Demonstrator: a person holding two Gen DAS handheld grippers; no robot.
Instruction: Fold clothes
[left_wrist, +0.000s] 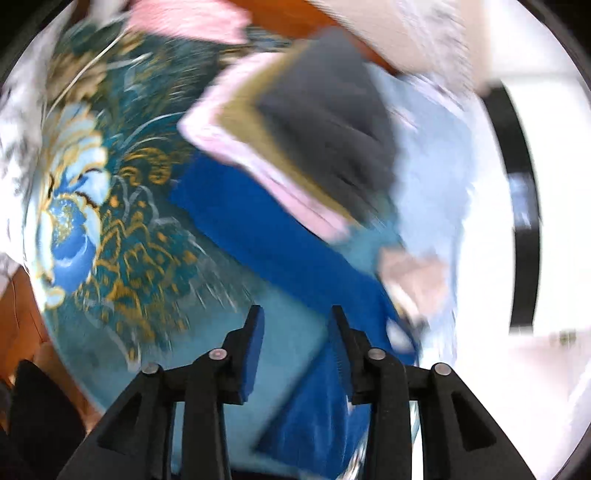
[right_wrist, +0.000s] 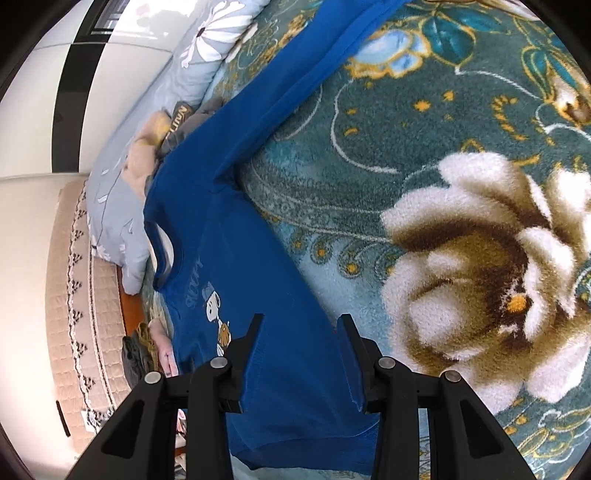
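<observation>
A blue sweatshirt (right_wrist: 236, 229) with a cartoon dog print lies spread on a teal flowered blanket (right_wrist: 406, 147), one sleeve stretched toward the top. My right gripper (right_wrist: 302, 318) hovers over its lower body; the jaws stand apart and the cloth spans the gap beneath them. The left wrist view is blurred. In it my left gripper (left_wrist: 297, 314) is open with nothing between its fingers, above the blanket (left_wrist: 122, 229) and a strip of the blue sweatshirt (left_wrist: 258, 229).
A stack of folded clothes (left_wrist: 325, 122), pink, olive and dark grey, lies beyond the sweatshirt. A light blue daisy pillow (right_wrist: 207, 48) and more clothes (right_wrist: 177, 125) lie at the blanket's edge. A beige quilted cover (right_wrist: 70, 295) runs along the left.
</observation>
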